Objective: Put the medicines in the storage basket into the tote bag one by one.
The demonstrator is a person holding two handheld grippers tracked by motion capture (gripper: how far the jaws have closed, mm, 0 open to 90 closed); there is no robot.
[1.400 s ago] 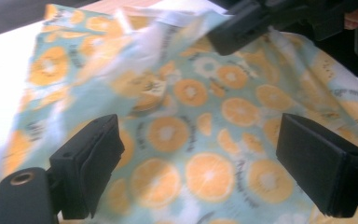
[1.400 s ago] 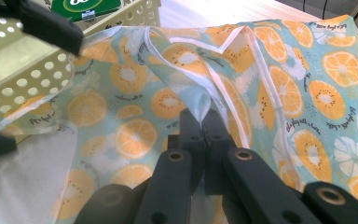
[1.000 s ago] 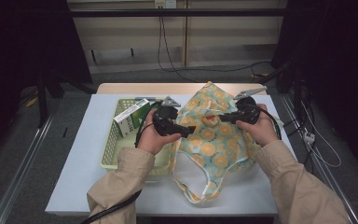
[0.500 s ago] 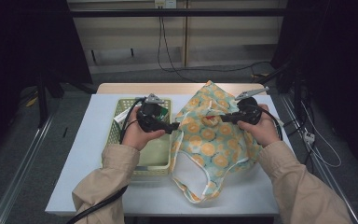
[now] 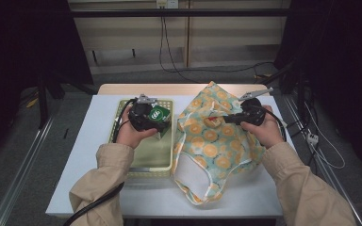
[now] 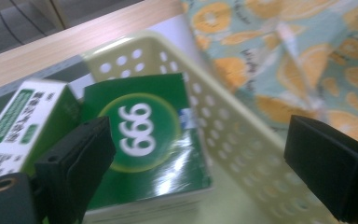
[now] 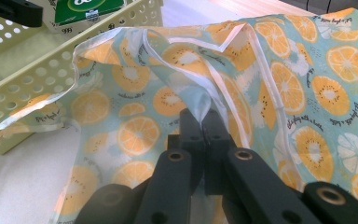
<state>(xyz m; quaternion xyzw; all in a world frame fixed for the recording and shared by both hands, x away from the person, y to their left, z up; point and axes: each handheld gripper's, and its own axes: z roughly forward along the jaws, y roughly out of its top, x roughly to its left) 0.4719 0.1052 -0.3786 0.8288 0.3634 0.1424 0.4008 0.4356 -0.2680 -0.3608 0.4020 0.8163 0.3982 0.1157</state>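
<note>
A fabric bag (image 5: 217,141) printed with orange slices lies on the white table, its mouth raised toward the basket. My right gripper (image 5: 225,119) is shut on the bag's white-trimmed rim (image 7: 200,100), holding that rim up; the right gripper (image 7: 204,119) shows its jaws pressed together on the cloth. My left gripper (image 5: 162,123) hovers over the pale yellow basket (image 5: 143,169). The left gripper (image 6: 200,168) is open, jaws wide apart. A green box marked 666 (image 6: 144,135) lies by its left jaw, untouched, beside a white and green box (image 6: 23,116).
The basket's perforated wall (image 6: 223,121) runs between the green box (image 5: 159,114) and the bag (image 6: 298,60). A wooden strip (image 5: 169,88) borders the table's far edge. Cables (image 5: 169,56) trail on the floor beyond, and a rail runs along the left.
My left gripper has moved left, away from the bag's rim, and now sits over the basket by the green box. The right gripper and the bag's held rim have stayed put.
</note>
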